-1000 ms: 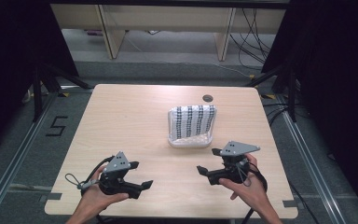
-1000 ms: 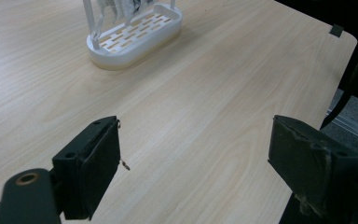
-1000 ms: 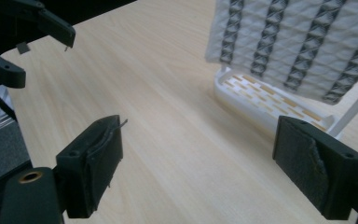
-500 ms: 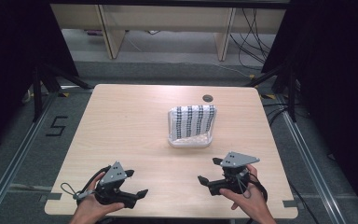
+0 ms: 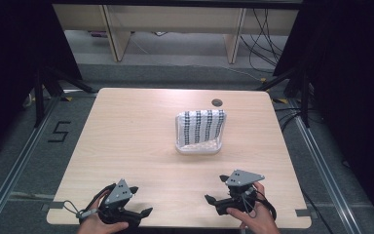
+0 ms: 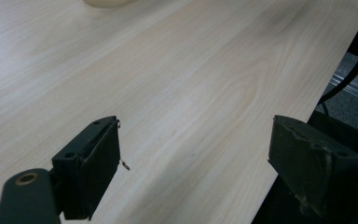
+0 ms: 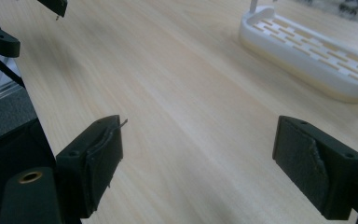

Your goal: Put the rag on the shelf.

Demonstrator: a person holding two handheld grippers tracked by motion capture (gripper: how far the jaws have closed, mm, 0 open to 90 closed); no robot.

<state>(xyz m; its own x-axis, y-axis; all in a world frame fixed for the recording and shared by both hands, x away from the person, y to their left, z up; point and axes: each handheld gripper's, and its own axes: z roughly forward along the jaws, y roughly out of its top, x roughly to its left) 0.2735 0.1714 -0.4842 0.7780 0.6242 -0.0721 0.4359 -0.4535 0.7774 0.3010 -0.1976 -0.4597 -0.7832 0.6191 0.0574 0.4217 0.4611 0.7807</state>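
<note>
The white rack (image 5: 198, 146), a patterned cloth (image 5: 203, 126) draped over it, stands right of the counter's (image 5: 126, 126) centre, well apart from both tools. The left tool (image 5: 139, 201) sits at the near left edge, the right tool (image 5: 216, 190) at the near right, each in a hand coming in from the near side. Bare counter lies between them and the rack. Both tools gape wide, holding nothing.

Even overhead light on the table (image 5: 141, 141), dark surrounds. Soft shadows, mild sheen. Gripper views: rack (image 7: 307, 51) and bg blurred, perhaps motion; jaws sharp.
</note>
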